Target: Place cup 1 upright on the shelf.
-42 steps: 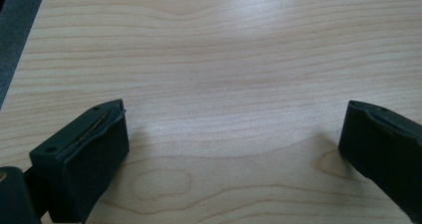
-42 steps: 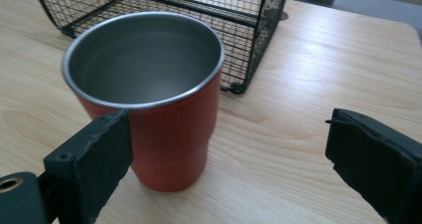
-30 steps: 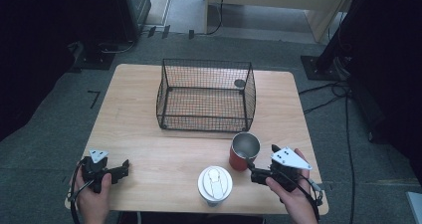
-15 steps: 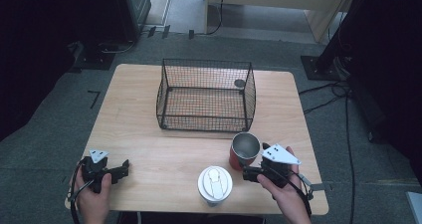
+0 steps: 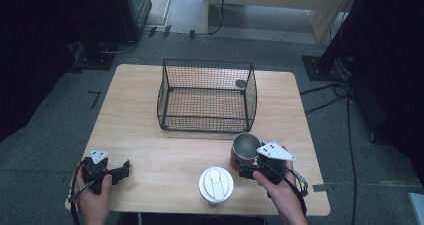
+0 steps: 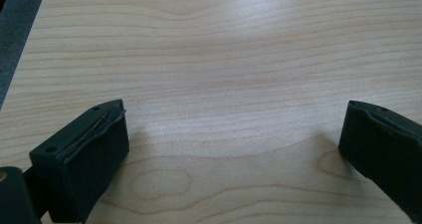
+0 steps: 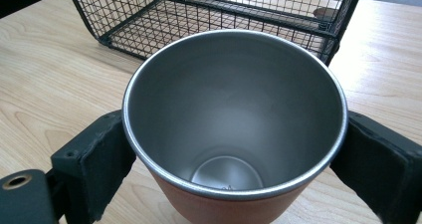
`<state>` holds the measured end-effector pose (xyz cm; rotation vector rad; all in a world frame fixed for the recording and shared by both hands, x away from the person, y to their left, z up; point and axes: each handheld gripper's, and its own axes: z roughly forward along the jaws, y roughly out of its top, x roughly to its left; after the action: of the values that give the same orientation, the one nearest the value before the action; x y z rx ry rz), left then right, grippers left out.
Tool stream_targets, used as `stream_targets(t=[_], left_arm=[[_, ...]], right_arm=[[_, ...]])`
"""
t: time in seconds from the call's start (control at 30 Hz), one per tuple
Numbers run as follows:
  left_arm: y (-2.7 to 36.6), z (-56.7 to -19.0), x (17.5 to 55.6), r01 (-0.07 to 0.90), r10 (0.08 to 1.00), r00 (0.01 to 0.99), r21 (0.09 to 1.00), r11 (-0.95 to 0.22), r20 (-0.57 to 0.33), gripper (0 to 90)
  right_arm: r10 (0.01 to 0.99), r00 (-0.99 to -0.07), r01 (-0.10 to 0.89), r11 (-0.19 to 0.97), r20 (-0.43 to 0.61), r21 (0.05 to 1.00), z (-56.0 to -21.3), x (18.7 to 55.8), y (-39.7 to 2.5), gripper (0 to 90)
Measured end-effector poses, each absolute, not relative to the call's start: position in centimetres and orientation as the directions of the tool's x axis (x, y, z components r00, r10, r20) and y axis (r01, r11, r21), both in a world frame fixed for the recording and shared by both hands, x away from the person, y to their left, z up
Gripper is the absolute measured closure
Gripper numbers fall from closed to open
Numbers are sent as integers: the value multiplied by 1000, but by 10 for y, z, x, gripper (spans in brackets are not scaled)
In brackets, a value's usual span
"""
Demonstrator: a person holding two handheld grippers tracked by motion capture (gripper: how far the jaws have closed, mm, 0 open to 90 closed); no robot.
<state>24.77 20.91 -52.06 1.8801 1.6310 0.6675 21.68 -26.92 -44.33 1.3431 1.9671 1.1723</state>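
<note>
Pale wood table (image 5: 150, 135) carries one wire basket (image 5: 207, 96), one steel cup (image 5: 244, 149) with a red outside, and one white lidded cup (image 5: 216, 185). Just before the basket, the steel cup stands between the jaws of the right gripper (image 7: 234, 149), both pads against its sides. Its base is cut off in that gripper's view. Spread wide over bare wood, the left gripper (image 6: 234, 134) holds nothing.

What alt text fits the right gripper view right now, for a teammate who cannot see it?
An empty steel-lined cup with an orange-red outside stands upright on the wooden table, between the two black jaws of the right gripper, which sit against its sides. Behind it stands a black wire basket.
</note>
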Motion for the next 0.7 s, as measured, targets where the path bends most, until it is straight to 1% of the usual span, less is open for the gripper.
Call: stream_targets(t=[0.7], left_arm=[[209, -520, 248, 714, 990, 139, 692, -108, 12, 0]], right_arm=[[920, -385, 513, 144, 77, 846, -452, 231, -259, 50]])
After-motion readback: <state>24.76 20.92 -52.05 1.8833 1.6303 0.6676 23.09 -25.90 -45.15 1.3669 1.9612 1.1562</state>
